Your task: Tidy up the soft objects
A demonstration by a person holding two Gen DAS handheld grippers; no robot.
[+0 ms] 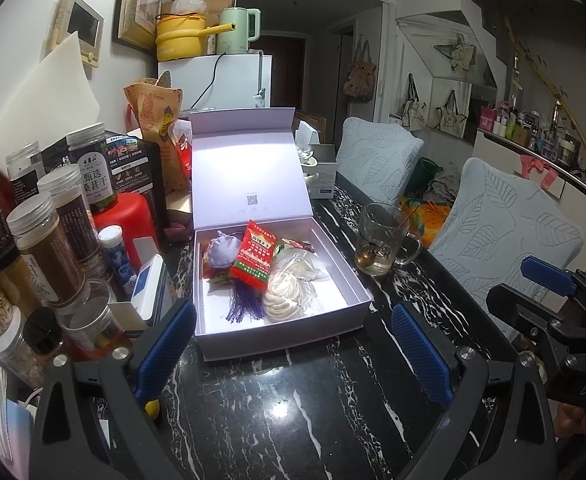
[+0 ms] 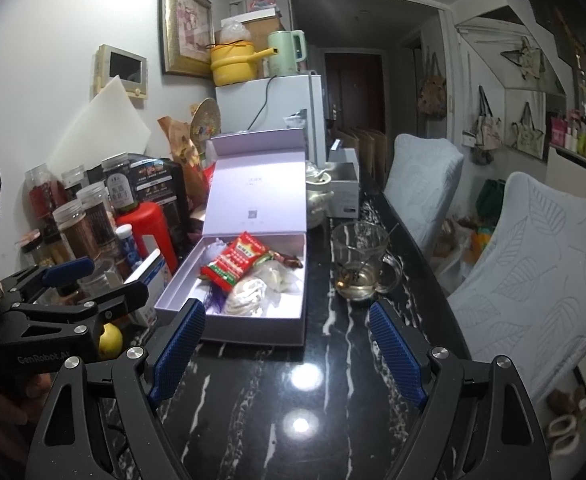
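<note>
An open white gift box (image 1: 357, 300) (image 2: 297, 320) sits on the black marbled table with its lid propped up behind. Inside lie a red snack packet (image 1: 255, 258) (image 2: 235, 260), a lilac pouch (image 1: 223, 252) with a purple tassel (image 1: 247, 306), a white bundle in clear wrap (image 1: 293, 288) (image 2: 253, 292) and a small dark sweet (image 2: 291, 260). My left gripper (image 1: 293, 316) is open, just short of the box's near edge, nothing between its fingers. My right gripper (image 2: 287, 320) is open too, over the table in front of the box's near right corner, and appears at the right edge of the left wrist view (image 1: 549, 280).
Jars, tins and a red canister (image 1: 127, 220) crowd the table left of the box. A glass mug (image 1: 381, 240) (image 2: 363, 264) with liquid stands right of it. A white teapot (image 2: 317, 196) and small carton sit behind. Two covered chairs (image 2: 533, 260) line the right side. A yellow fruit (image 2: 111, 340) lies near left.
</note>
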